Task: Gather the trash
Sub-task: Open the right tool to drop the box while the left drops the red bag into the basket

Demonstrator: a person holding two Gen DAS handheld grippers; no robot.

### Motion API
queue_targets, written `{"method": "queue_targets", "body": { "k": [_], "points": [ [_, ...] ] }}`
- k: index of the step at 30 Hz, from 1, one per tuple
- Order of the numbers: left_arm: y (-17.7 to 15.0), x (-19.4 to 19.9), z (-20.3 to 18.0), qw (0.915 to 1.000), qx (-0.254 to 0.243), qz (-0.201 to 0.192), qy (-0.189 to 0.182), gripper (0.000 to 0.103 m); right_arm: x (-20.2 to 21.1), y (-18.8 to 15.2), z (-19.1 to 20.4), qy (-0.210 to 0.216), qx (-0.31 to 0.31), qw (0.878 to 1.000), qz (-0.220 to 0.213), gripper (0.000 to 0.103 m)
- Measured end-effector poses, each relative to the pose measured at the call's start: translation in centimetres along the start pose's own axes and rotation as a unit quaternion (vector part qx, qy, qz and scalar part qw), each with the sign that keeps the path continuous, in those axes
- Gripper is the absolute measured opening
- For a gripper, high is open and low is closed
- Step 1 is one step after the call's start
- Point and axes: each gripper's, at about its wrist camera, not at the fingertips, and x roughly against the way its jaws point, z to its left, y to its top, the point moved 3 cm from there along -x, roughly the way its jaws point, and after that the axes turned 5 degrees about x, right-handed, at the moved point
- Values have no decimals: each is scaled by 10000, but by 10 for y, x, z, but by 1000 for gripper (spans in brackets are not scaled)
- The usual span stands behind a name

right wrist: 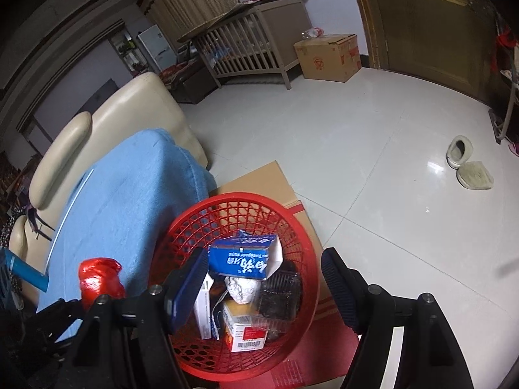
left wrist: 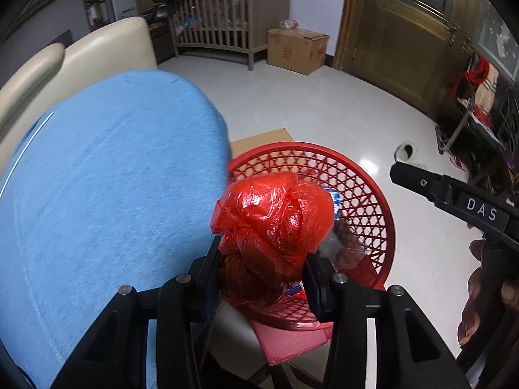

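My left gripper [left wrist: 262,259] is shut on a crumpled red plastic bag [left wrist: 275,223] and holds it at the near edge of the red mesh basket [left wrist: 363,194], by the blue blanket. The bag also shows at the lower left of the right wrist view [right wrist: 97,278]. My right gripper [right wrist: 264,272] is open and empty, directly above the basket [right wrist: 292,236]. The basket holds a blue carton [right wrist: 241,259], a ball of foil [right wrist: 243,288], a black plastic tray [right wrist: 279,295] and small boxes [right wrist: 243,330]. The right gripper's finger shows at the right of the left wrist view [left wrist: 454,194].
The basket stands on flattened cardboard [right wrist: 259,178] on the white tiled floor. A blue blanket [left wrist: 107,194] covers a cream sofa [right wrist: 136,110] on the left. A crib [right wrist: 249,48], a cardboard box [right wrist: 327,56], a wooden door [right wrist: 421,26] and two slippers [right wrist: 467,165] lie beyond.
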Motion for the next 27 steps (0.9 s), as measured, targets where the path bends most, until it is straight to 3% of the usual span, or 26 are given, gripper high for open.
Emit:
{"method": "queue_targets", "body": {
  "k": [11, 27],
  "points": [
    [11, -14, -20, 9998, -90, 126, -145, 46, 29, 18, -24, -57, -251, 9987, -435, 75],
    [11, -43, -38, 9987, -276, 411, -118, 46, 61, 32, -24, 70, -271, 9962, -829, 75]
  ]
}}
